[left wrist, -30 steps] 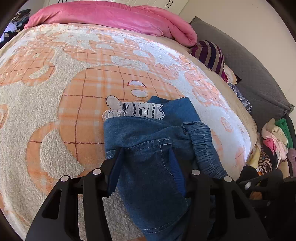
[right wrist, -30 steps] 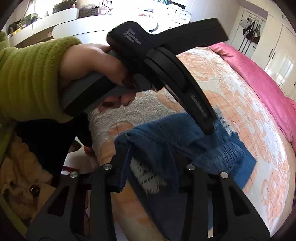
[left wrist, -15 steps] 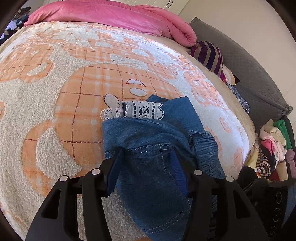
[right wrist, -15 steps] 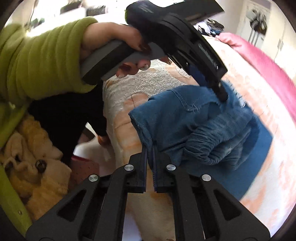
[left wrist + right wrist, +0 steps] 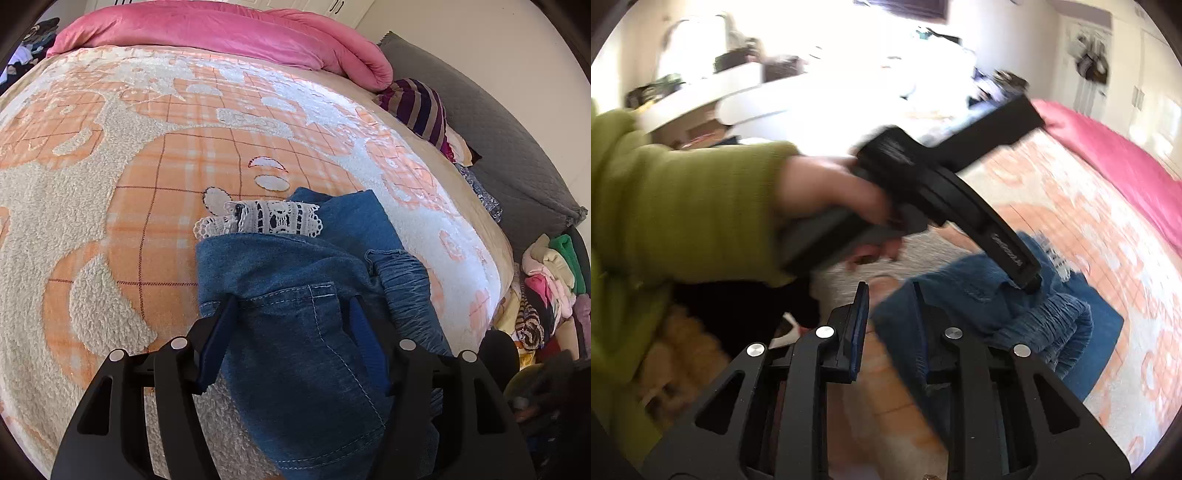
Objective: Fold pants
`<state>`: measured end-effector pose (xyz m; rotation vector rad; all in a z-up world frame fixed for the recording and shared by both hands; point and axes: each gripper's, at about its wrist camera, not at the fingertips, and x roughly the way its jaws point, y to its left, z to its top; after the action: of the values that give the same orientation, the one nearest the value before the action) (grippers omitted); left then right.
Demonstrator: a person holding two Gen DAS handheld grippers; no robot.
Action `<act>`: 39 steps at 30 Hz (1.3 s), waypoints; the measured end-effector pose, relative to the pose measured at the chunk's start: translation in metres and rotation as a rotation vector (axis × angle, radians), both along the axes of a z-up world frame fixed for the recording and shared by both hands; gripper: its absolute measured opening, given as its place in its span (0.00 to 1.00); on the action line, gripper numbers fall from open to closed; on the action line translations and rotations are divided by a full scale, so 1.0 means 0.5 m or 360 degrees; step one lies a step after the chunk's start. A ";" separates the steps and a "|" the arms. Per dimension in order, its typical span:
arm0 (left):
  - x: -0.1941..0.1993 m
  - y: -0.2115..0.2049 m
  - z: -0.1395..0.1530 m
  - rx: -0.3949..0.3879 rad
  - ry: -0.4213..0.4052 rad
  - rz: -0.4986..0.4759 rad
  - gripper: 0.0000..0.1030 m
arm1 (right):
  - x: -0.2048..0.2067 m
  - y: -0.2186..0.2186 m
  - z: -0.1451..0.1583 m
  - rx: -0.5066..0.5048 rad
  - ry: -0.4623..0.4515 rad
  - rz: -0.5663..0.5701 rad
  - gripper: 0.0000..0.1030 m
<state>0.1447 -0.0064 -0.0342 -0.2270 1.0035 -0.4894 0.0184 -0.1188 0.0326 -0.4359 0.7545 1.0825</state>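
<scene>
Blue denim pants point(image 5: 295, 288) with a white lace trim point(image 5: 273, 219) lie bunched on the bed's near right part. My left gripper point(image 5: 291, 306) is open, its fingers straddling the denim's top fold; the cloth drapes over the jaws toward the camera. In the right wrist view the pants point(image 5: 1034, 317) lie ahead and to the right, with the left gripper point(image 5: 1027, 282) pressing down on them. My right gripper point(image 5: 890, 291) is open and empty at the pants' near edge. That view is blurred.
An orange and cream fleece blanket point(image 5: 129, 166) covers the bed. A pink duvet point(image 5: 221, 33) lies along the far end, a striped pillow point(image 5: 421, 107) at the right edge. A clothes pile point(image 5: 546, 291) sits beyond the right side. The person's green sleeve point(image 5: 683, 214) fills the left.
My right gripper went from open to shut half a second ago, and is now open again and drawn back to the pants' edge. The left gripper has barely moved.
</scene>
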 end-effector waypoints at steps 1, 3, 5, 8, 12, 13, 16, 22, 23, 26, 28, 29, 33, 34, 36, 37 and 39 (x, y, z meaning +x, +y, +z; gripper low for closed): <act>0.001 0.001 -0.001 0.0001 0.0000 -0.0001 0.60 | 0.012 0.008 -0.026 -0.0062 0.0075 -0.0024 0.15; 0.001 0.000 0.000 0.0000 0.0001 -0.0002 0.60 | 0.027 0.015 -0.077 -0.0189 0.0213 -0.0043 0.15; 0.000 0.001 0.000 -0.0002 -0.0003 -0.0007 0.61 | 0.025 0.004 -0.079 -0.0127 0.0258 -0.0059 0.16; 0.001 0.003 -0.001 -0.0012 -0.0004 -0.0004 0.61 | 0.024 -0.004 -0.074 -0.0124 0.0267 -0.0063 0.16; -0.004 0.002 0.001 -0.0002 -0.0012 0.0000 0.61 | 0.004 -0.004 -0.078 -0.0091 0.0275 -0.0060 0.30; -0.005 0.001 0.002 0.0000 -0.0013 0.0001 0.61 | -0.005 -0.001 -0.076 -0.0086 0.0272 -0.0052 0.34; -0.008 0.003 0.005 0.0001 -0.0016 0.0003 0.62 | -0.030 0.007 -0.068 -0.0104 0.0214 -0.0031 0.45; -0.016 0.000 0.010 0.0009 -0.0020 0.0007 0.64 | -0.050 -0.013 -0.043 -0.0053 0.0238 -0.0061 0.59; -0.018 0.000 0.012 0.0009 -0.0020 0.0008 0.64 | -0.052 -0.016 -0.039 -0.0044 0.0236 -0.0065 0.60; -0.021 0.000 0.013 0.0010 -0.0021 0.0009 0.65 | -0.056 -0.022 -0.023 -0.0005 0.0235 -0.0058 0.68; -0.025 -0.001 0.017 0.0011 -0.0023 0.0007 0.66 | -0.061 -0.026 -0.015 0.0024 0.0234 -0.0049 0.70; -0.027 -0.002 0.019 0.0014 -0.0025 0.0006 0.66 | -0.065 -0.027 -0.011 0.0033 0.0228 -0.0045 0.71; -0.034 -0.002 0.028 0.0015 -0.0029 0.0012 0.66 | -0.076 -0.038 0.020 0.0099 0.0192 -0.0042 0.73; -0.038 -0.003 0.033 0.0013 -0.0034 0.0012 0.66 | -0.076 -0.043 0.027 0.0129 0.0183 -0.0047 0.74; -0.047 -0.003 0.045 0.0018 -0.0063 0.0007 0.67 | -0.074 -0.060 0.049 0.0204 0.0133 -0.0097 0.82; -0.049 -0.003 0.049 0.0027 -0.0075 0.0009 0.72 | -0.071 -0.070 0.060 0.0237 0.0108 -0.0135 0.83; -0.061 0.000 0.063 0.0046 -0.0115 0.0017 0.73 | -0.054 -0.099 0.081 0.0311 0.0073 -0.0258 0.87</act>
<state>0.1142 -0.0067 -0.0025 -0.1874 0.9378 -0.4696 -0.0087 -0.1686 0.0732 -0.1812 0.7042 1.0047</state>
